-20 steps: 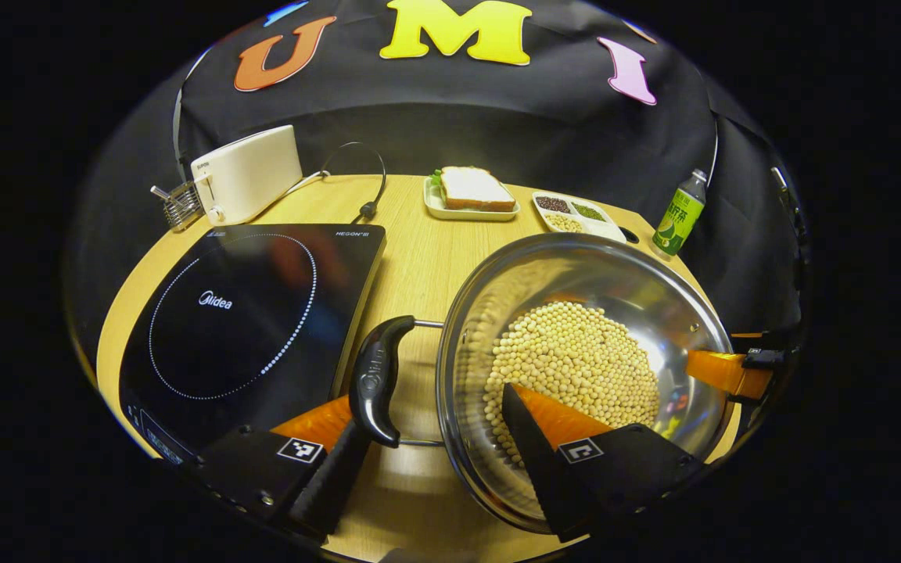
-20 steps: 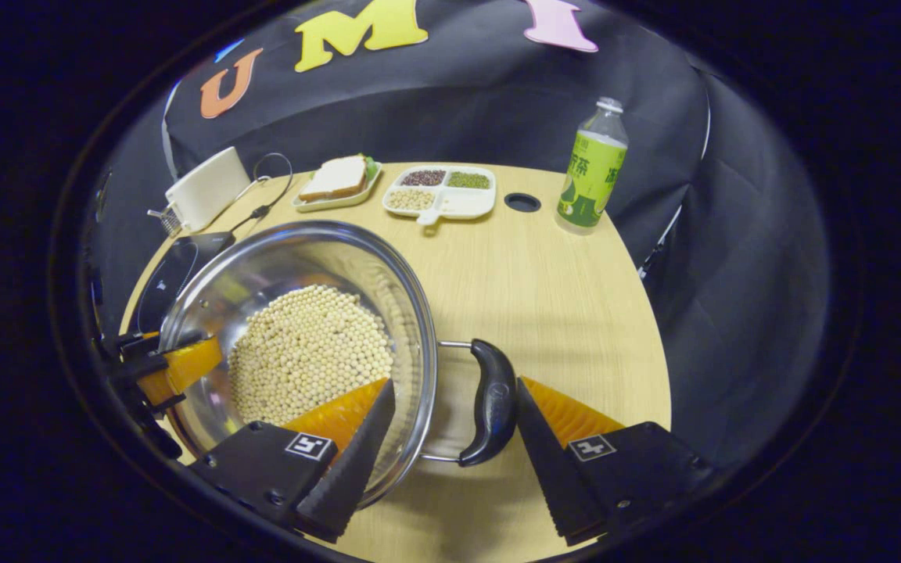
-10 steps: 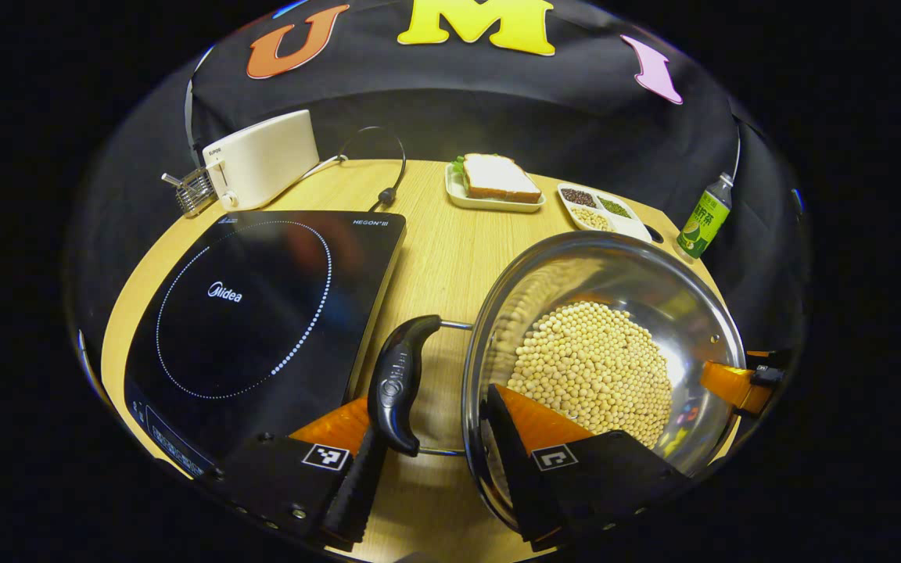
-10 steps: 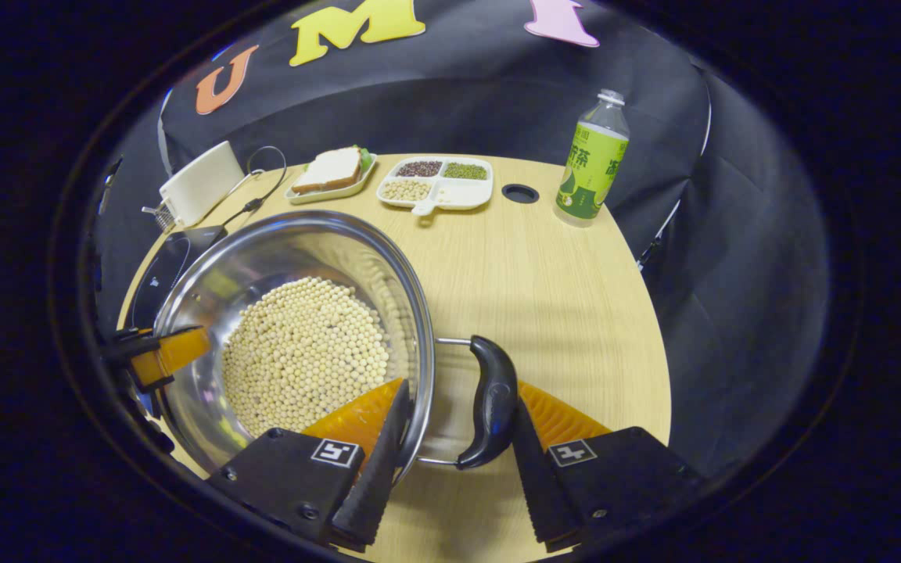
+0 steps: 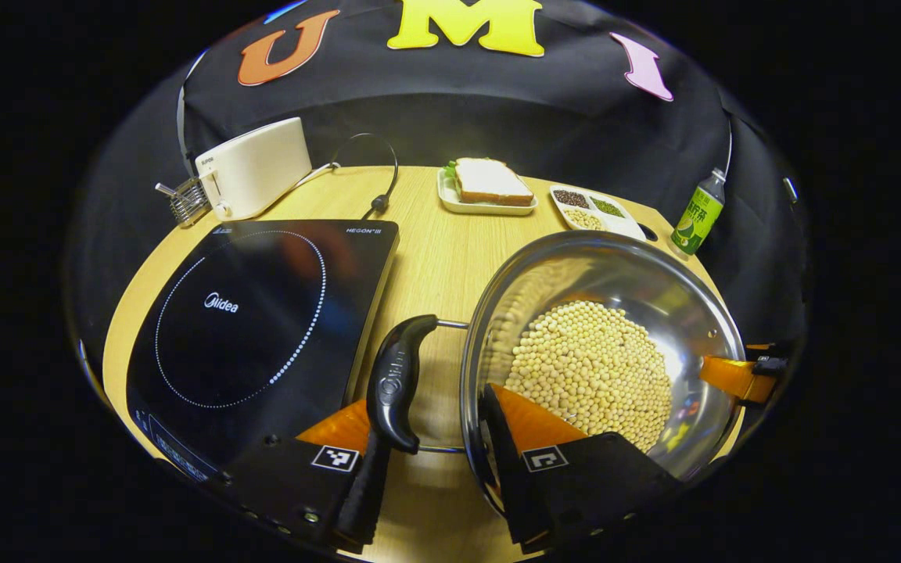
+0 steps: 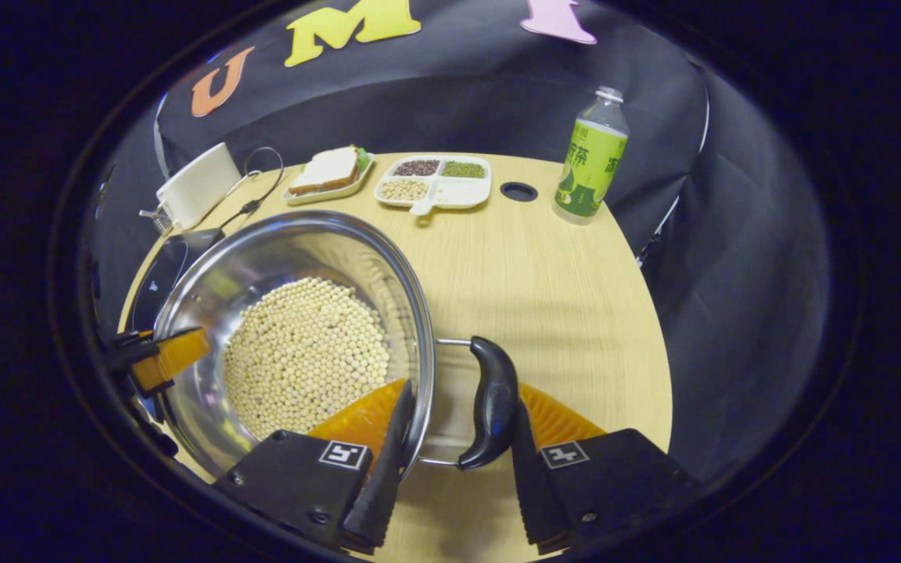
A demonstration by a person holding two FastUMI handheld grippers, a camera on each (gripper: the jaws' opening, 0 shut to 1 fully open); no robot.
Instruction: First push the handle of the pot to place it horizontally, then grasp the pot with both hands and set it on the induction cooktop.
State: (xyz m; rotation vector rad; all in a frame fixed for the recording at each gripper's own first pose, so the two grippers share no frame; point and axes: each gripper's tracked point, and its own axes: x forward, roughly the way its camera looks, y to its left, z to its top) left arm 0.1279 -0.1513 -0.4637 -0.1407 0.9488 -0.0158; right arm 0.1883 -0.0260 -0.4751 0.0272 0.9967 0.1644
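Observation:
A steel pot (image 5: 654, 281) holding pale beans (image 5: 591, 367) stands on the wooden table (image 5: 435, 250), to the right of the black induction cooktop (image 5: 247, 313). My left gripper (image 5: 435, 422) is shut across the pot's black left handle (image 5: 396, 383) and the rim, with one finger outside the handle and the other inside the pot wall. My right gripper (image 6: 458, 399) clamps the opposite black handle (image 6: 489, 403) and the rim of the pot (image 6: 294, 242) the same way. Both handles lie level. Each view catches the other gripper across the pot.
A white toaster (image 5: 251, 168) and its cable (image 5: 376, 205) sit behind the cooktop. At the back are a sandwich plate (image 5: 489, 188), a divided dish of grains (image 5: 595, 211) and a green bottle (image 5: 697, 211). Near the bottle is a hole in the table (image 6: 518, 191).
Both grippers have closed from wide apart until their fingers press on the handles and rim. The pot has stayed about where it was beside the cooktop.

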